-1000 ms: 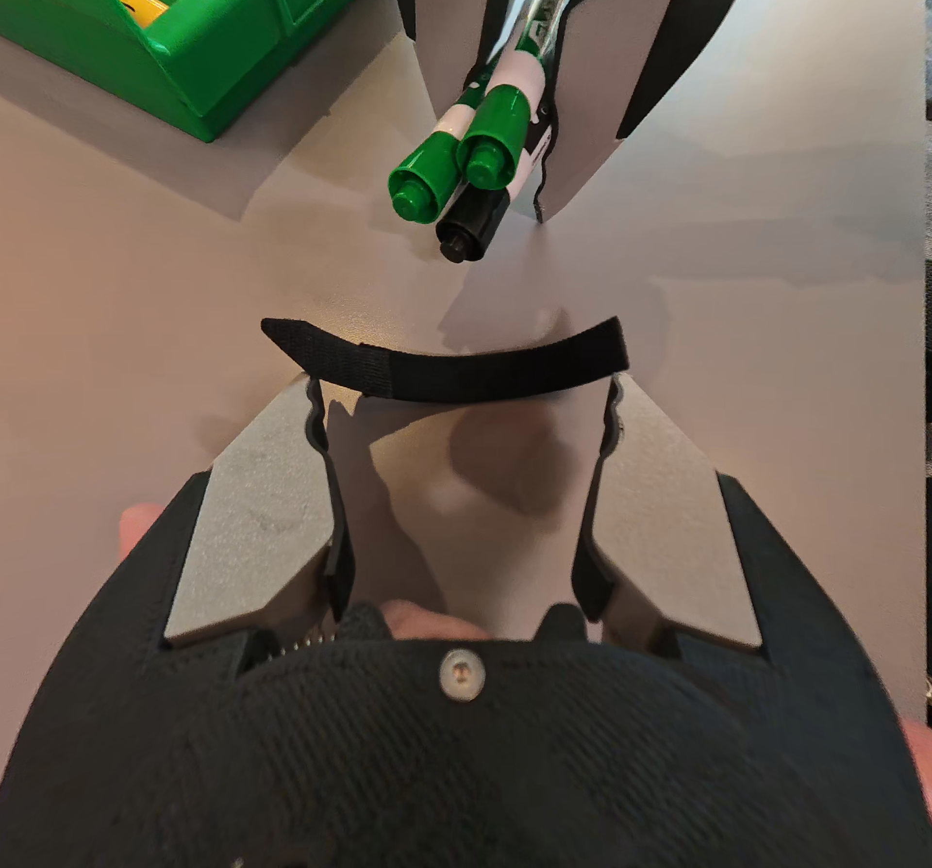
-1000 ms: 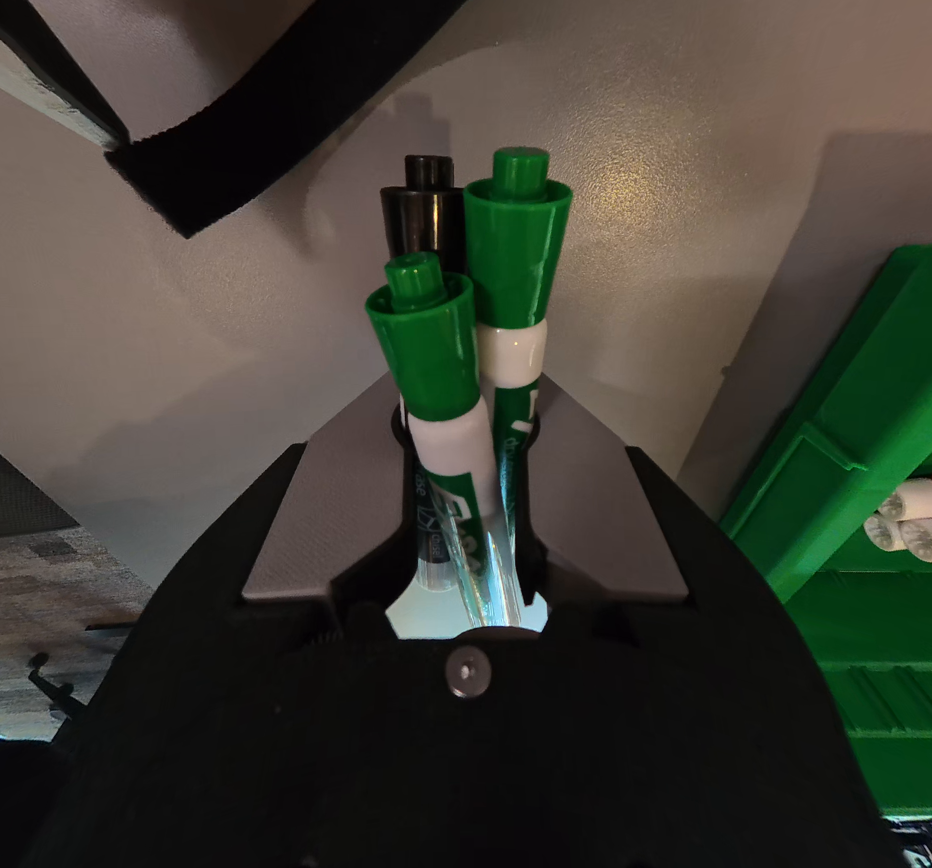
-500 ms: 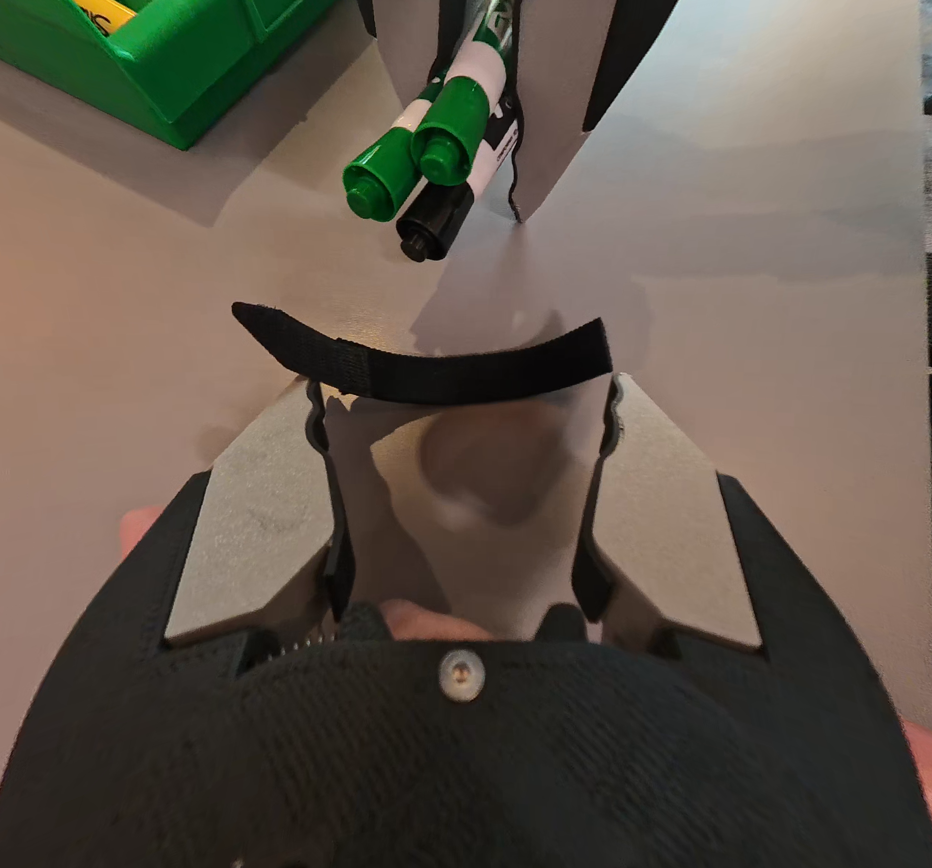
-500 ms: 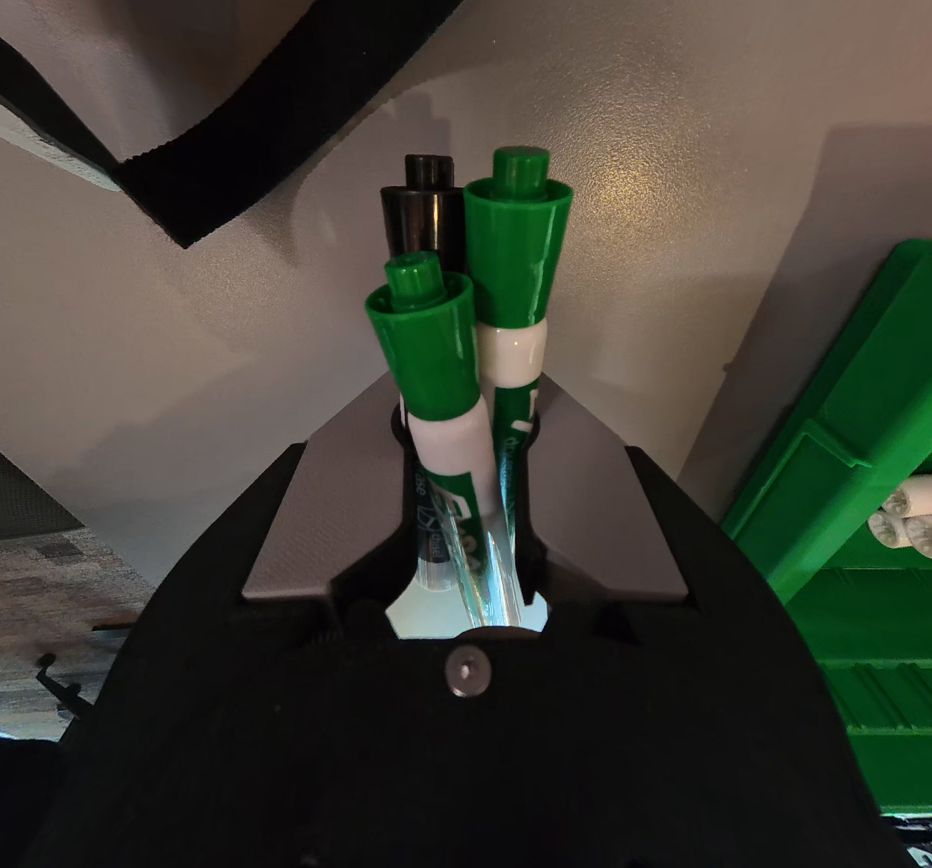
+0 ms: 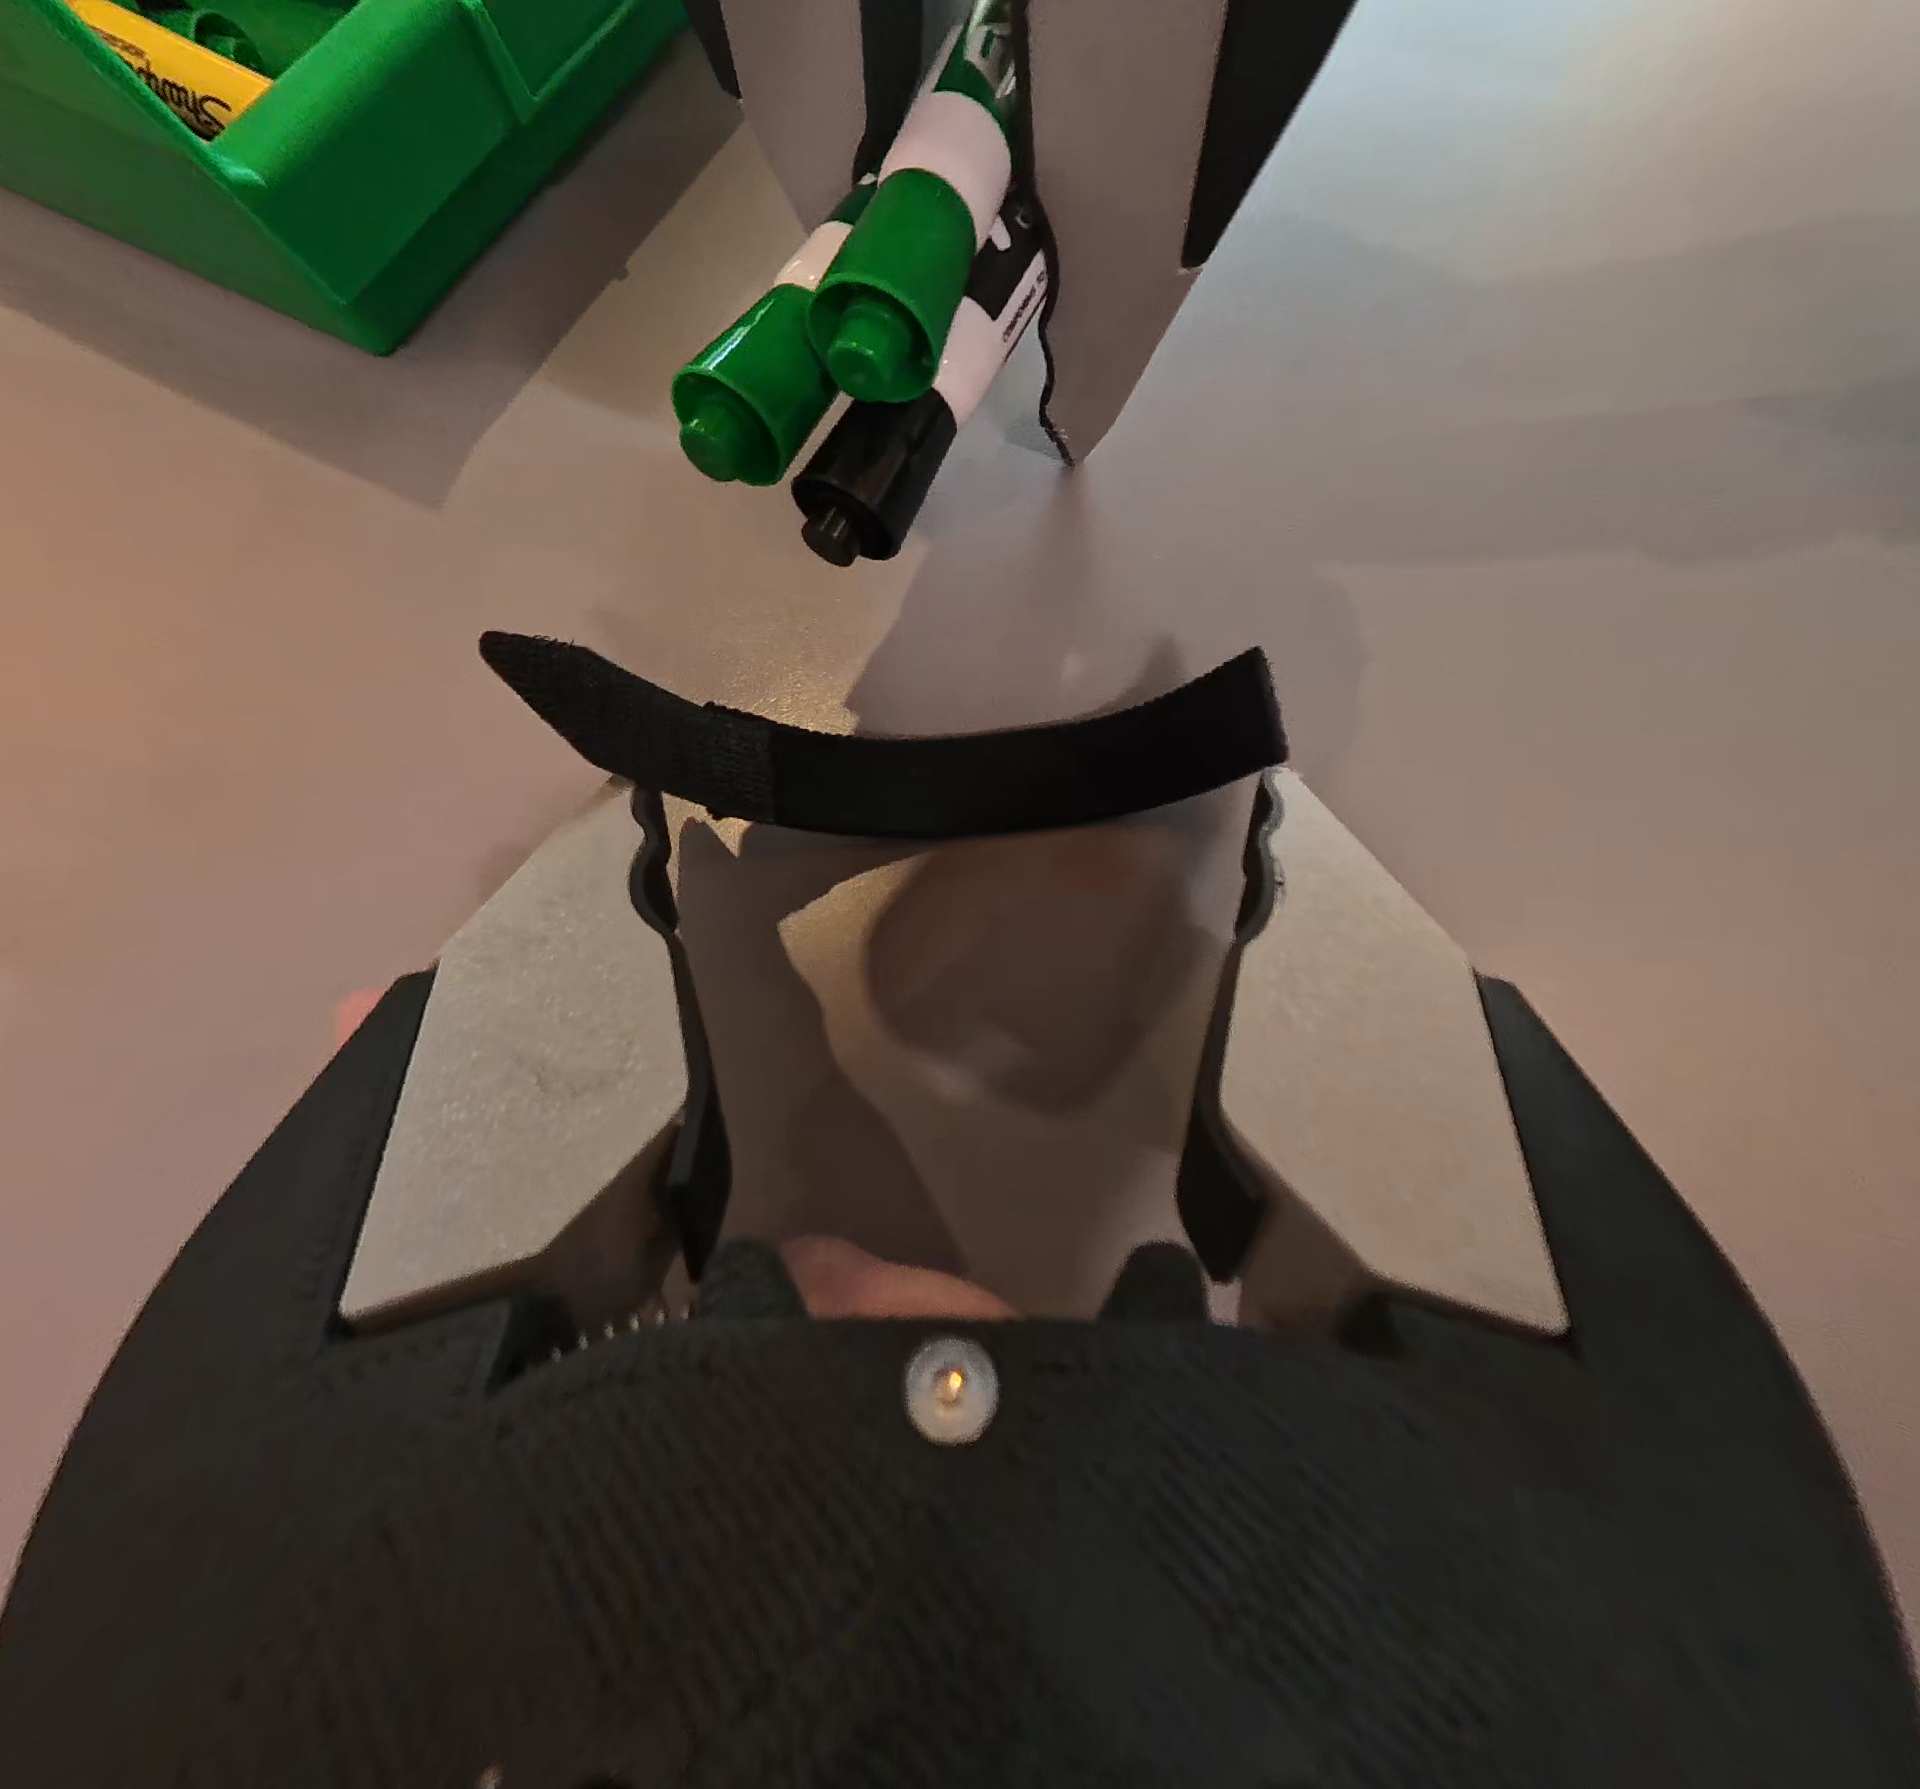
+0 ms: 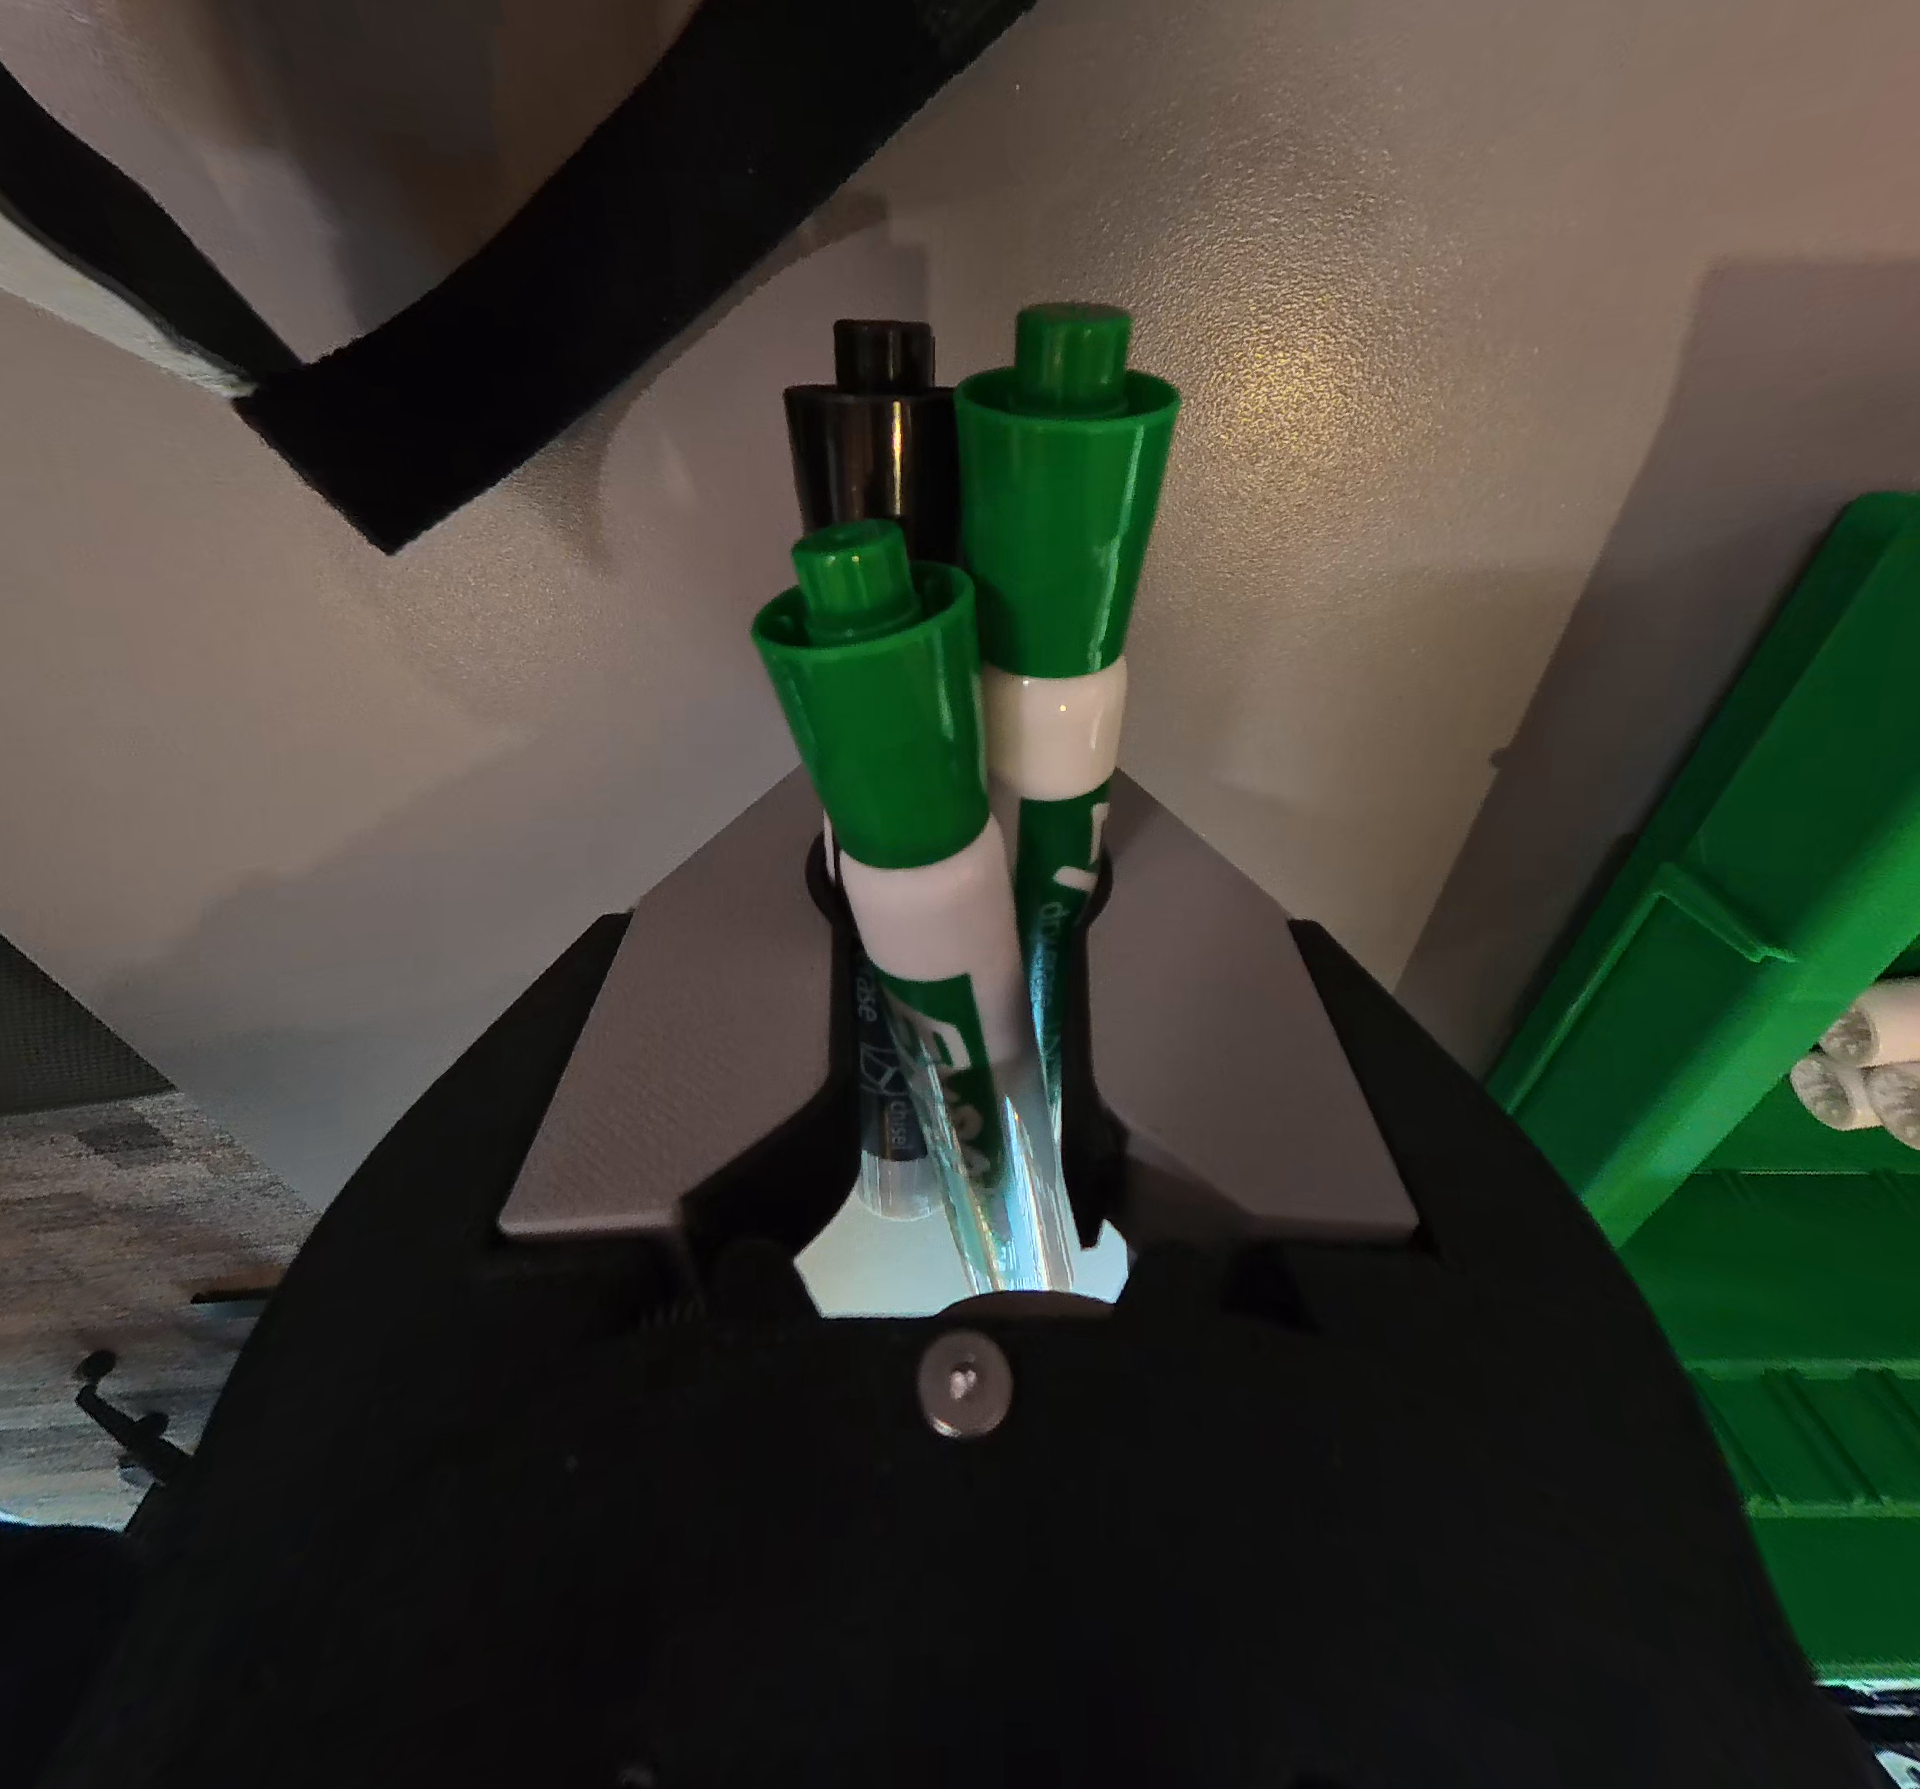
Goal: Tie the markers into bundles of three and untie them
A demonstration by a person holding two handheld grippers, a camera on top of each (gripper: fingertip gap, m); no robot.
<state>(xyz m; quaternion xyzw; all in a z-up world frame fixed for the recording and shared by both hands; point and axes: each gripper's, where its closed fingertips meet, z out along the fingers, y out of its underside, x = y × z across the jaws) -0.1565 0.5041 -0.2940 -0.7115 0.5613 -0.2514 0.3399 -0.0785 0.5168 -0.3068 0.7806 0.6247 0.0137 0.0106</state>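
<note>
Markers [image 6: 966, 700] clamped in right gripper [image 6: 961, 882] jaws, angled toward the table [image 5: 1558, 596].

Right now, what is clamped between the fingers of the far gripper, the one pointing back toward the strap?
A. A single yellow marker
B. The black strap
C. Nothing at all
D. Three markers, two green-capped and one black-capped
D: the right gripper is closed on three markers, two green-capped and one black-capped.
</note>
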